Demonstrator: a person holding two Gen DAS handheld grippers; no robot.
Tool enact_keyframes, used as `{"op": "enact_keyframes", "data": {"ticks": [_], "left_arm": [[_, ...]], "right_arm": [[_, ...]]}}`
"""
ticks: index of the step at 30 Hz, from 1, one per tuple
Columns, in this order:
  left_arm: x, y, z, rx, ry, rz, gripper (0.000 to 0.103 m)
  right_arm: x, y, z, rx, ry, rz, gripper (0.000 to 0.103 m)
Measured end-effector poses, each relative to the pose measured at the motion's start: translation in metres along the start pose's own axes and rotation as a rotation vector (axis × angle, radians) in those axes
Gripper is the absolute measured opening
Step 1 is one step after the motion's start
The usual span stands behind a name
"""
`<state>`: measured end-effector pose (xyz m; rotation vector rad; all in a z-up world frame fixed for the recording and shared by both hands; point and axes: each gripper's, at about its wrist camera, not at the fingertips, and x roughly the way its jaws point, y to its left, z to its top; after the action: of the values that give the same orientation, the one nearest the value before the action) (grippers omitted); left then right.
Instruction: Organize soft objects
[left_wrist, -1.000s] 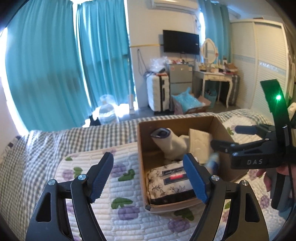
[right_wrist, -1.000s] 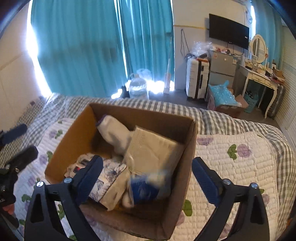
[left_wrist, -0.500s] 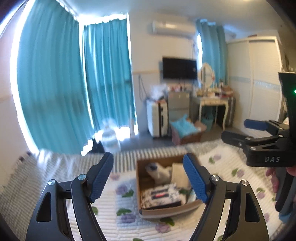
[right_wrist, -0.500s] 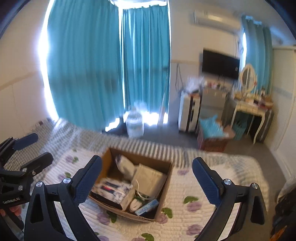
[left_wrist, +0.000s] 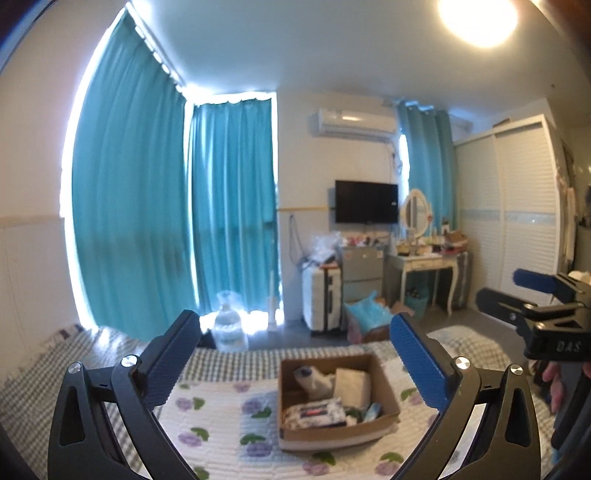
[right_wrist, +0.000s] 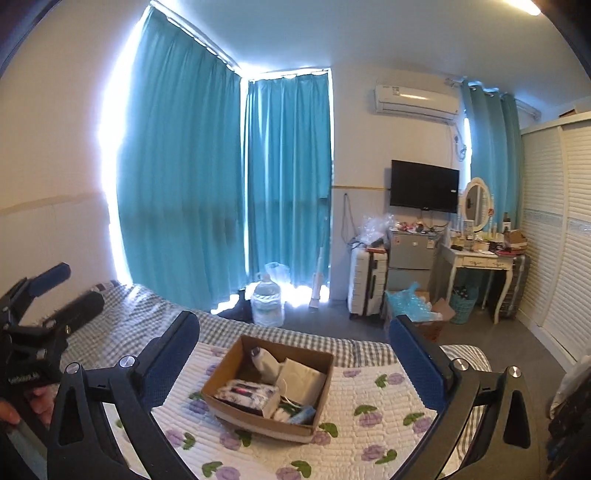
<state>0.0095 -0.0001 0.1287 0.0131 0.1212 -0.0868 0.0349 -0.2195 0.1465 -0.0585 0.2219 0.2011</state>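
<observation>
An open cardboard box (left_wrist: 391, 397) (right_wrist: 221, 373) sits on the quilted bed. It holds a floral tissue pack (left_wrist: 317, 413) (right_wrist: 245, 394), a white rolled cloth (left_wrist: 314, 380) (right_wrist: 267, 363), a folded white cloth (left_wrist: 352, 386) (right_wrist: 304, 376) and a small blue packet (left_wrist: 372, 411) (right_wrist: 303, 414). My left gripper (left_wrist: 295, 363) is open and empty, held high and well back from the box. My right gripper (right_wrist: 295, 363) is open and empty, also high above the bed. Each gripper shows in the other's view, the right (left_wrist: 517, 295) and the left (right_wrist: 66, 291).
The bed has a white quilt with purple flowers (right_wrist: 369, 417) over a grey checked sheet (right_wrist: 122, 314). Beyond it are teal curtains (right_wrist: 229, 184), a water jug (right_wrist: 267, 304), a white suitcase (right_wrist: 367, 288), a small fridge (right_wrist: 412, 254), a dressing table (right_wrist: 480, 266) and a wardrobe (right_wrist: 557, 240).
Both grippers have pulled up and back from the box, which now looks small and far below. The blue packet now lies in the box's near corner.
</observation>
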Motion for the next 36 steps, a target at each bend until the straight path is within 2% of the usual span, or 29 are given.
{"op": "enact_keyframes", "data": {"ticks": [5, 8, 9, 10, 14, 19, 36], "left_arm": [[0.021, 0.002, -0.05, -0.032, 0.047, 0.016, 0.103], [0.032, 0.005, -0.087, -0.052, 0.056, 0.069, 0.103], [0.036, 0.005, -0.1, -0.05, 0.054, 0.107, 0.103], [0.036, 0.003, -0.108, -0.045, 0.053, 0.114, 0.103], [0.048, -0.006, -0.13, 0.019, 0.094, 0.101, 0.103], [0.058, -0.002, -0.139, -0.003, 0.146, 0.108, 0.103], [0.061, 0.001, -0.148, -0.019, 0.185, 0.102, 0.103]], "right_arm": [[0.023, 0.001, -0.062, 0.046, -0.009, -0.01, 0.103], [0.043, -0.002, -0.098, 0.071, -0.01, -0.034, 0.103], [0.051, -0.001, -0.108, 0.072, -0.004, -0.032, 0.103], [0.061, 0.0, -0.12, 0.073, 0.02, -0.03, 0.103], [0.082, 0.001, -0.148, 0.067, 0.066, -0.047, 0.103], [0.091, -0.002, -0.154, 0.073, 0.092, -0.047, 0.103], [0.089, -0.006, -0.153, 0.076, 0.123, -0.061, 0.103]]}}
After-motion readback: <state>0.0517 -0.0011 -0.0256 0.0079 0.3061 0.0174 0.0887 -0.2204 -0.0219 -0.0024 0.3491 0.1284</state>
